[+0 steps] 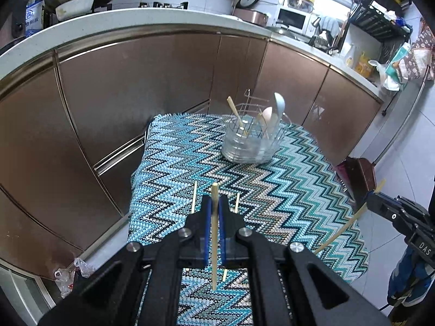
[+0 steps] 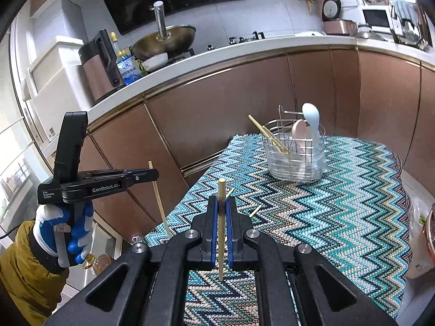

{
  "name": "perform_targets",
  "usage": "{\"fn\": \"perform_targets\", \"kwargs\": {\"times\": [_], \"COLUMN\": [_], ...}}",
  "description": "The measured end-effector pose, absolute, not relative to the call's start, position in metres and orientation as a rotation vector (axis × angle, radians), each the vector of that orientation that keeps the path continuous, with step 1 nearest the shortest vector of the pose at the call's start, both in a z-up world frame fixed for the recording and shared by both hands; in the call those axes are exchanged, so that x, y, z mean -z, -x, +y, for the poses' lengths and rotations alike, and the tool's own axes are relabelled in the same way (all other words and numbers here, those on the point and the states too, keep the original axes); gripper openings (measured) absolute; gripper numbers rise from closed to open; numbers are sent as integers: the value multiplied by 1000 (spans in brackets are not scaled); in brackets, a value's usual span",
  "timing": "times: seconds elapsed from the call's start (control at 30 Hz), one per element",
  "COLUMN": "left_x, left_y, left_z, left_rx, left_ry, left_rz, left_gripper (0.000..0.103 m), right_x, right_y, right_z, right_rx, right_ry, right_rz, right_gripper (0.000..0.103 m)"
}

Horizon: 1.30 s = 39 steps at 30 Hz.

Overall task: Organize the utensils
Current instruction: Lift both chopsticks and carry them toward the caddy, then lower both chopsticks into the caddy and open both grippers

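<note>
My left gripper (image 1: 215, 199) is shut on a bamboo chopstick (image 1: 214, 233) that runs lengthwise between its blue pads. My right gripper (image 2: 222, 199) is shut on a second chopstick (image 2: 221, 231) in the same way. Both hang above the near end of the zigzag cloth (image 1: 285, 179). From the side, the left gripper (image 2: 155, 174) and the right gripper (image 1: 372, 199) each show a stick pointing down. A wire utensil holder (image 1: 251, 142) (image 2: 296, 160) stands farther along the cloth, holding chopsticks, a pink spoon (image 2: 299, 131) and a pale blue spoon (image 2: 312, 119). Two loose chopsticks (image 1: 194, 197) (image 1: 237, 202) lie on the cloth.
Brown cabinet doors (image 1: 141, 87) curve behind the table under a white counter (image 2: 244, 51). On the counter are a wok (image 2: 165, 40), a kettle (image 2: 100, 65) and a rice cooker (image 2: 337, 24). A gloved hand (image 2: 68, 233) holds the left gripper. A plastic bag (image 1: 68, 274) lies on the floor.
</note>
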<state>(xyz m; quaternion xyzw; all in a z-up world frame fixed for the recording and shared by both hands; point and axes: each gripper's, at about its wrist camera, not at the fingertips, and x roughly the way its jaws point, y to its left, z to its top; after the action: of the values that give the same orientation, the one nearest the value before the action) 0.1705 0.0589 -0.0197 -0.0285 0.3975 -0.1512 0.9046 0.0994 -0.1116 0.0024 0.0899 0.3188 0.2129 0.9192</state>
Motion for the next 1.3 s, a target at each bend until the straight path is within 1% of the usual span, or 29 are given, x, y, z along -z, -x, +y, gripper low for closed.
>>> {"fn": "perform_targets", "kwargs": {"times": [0.33,0.77,1.07,1.3], "left_x": [8,-13,-46,-84], "left_y": [-168,-188,-219,-254], "left_z": [57,42,29,24], "left_rx": [324,351,380,380], "left_ry": [89,124,151,177], "left_rz": [789,734,676,580], "left_gripper": [5,5,5,5], "right_x": [-7,-15,-40,-71], "right_y": [-95,-119,-151,-181], "right_z": [-125,-148,-166,-171], "right_rx": [-413,-378,-374,-368], "right_ry": [-195,-182,-165,-140], "right_rz": [631,585,513,425], "right_gripper": [6,6,6,6]}}
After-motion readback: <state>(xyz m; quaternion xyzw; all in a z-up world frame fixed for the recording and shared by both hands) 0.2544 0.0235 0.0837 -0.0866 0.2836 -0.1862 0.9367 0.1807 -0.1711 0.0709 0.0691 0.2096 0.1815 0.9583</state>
